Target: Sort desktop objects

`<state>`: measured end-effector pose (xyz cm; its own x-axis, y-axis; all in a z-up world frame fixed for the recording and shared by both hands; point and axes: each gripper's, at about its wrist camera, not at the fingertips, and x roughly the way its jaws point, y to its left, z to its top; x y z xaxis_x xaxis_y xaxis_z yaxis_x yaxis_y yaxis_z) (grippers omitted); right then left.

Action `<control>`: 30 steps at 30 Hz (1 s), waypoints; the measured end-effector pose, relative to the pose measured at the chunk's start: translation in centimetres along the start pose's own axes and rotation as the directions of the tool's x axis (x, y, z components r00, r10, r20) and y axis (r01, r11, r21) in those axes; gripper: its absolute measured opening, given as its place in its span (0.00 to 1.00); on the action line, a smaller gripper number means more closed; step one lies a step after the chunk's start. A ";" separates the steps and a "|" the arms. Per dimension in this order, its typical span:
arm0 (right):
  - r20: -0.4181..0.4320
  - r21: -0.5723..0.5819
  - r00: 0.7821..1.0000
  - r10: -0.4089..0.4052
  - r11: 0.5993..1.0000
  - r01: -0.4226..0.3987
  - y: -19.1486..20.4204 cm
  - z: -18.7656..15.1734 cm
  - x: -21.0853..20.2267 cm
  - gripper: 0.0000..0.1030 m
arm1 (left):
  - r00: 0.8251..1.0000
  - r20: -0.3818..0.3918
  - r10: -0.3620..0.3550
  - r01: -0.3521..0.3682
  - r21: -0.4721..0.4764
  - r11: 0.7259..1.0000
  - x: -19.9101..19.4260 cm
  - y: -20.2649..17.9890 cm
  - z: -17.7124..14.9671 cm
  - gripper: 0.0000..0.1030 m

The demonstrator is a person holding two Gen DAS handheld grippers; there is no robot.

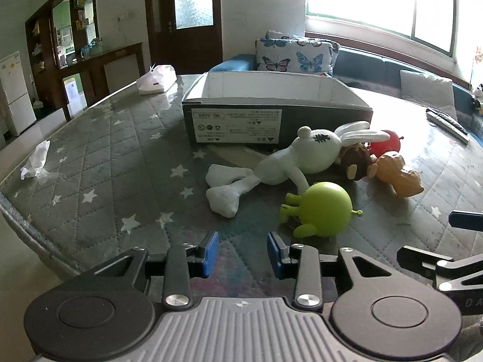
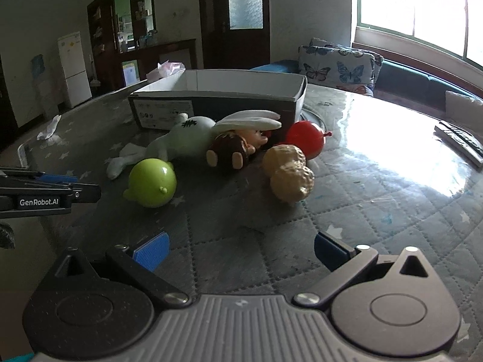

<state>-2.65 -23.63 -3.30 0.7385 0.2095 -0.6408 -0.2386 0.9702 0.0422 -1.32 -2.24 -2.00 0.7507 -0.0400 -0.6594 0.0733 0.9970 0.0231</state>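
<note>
A pile of toys lies on the star-patterned quilted table in front of an open cardboard box (image 1: pixel 241 126): a white rabbit plush (image 1: pixel 289 163), a green round figure (image 1: pixel 324 209), a brown figure (image 1: pixel 356 158), a red ball toy (image 1: pixel 388 143) and a tan figure (image 1: pixel 398 175). My left gripper (image 1: pixel 241 238) hovers just short of the green figure, its blue pads a narrow gap apart with nothing between them. My right gripper (image 2: pixel 241 247) stands wide open and empty, a little short of the tan figure (image 2: pixel 288 172) and the green figure (image 2: pixel 152 182).
A crumpled tissue (image 1: pixel 36 160) lies near the table's left edge. A white plastic bag (image 1: pixel 157 80) sits at the far left beyond the box. A remote control (image 1: pixel 446 123) rests at the far right. A sofa with butterfly cushions (image 1: pixel 295 55) stands behind the table.
</note>
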 end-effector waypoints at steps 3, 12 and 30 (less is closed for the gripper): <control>-0.006 -0.002 1.000 0.005 1.000 -0.005 0.1 0.0 0.1 1.00 | 1.000 -0.002 -0.003 0.003 0.003 1.000 0.0 -0.1 0.0 0.36; -0.023 -0.005 1.000 0.019 1.000 -0.019 0.3 -0.1 0.6 1.00 | 1.000 -0.003 -0.017 0.017 0.011 1.000 -0.1 -0.6 0.0 0.36; -0.052 -0.003 0.998 0.036 0.999 -0.036 0.3 -0.1 1.2 1.00 | 1.000 -0.022 -0.019 0.020 0.019 1.000 0.4 -1.1 0.1 0.36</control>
<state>-1.94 -23.16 -4.13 0.6957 0.2378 -0.6778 -0.2670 0.9616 0.0633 -1.06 -3.40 -2.18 0.7344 -0.0576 -0.6763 0.1005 0.9946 0.0244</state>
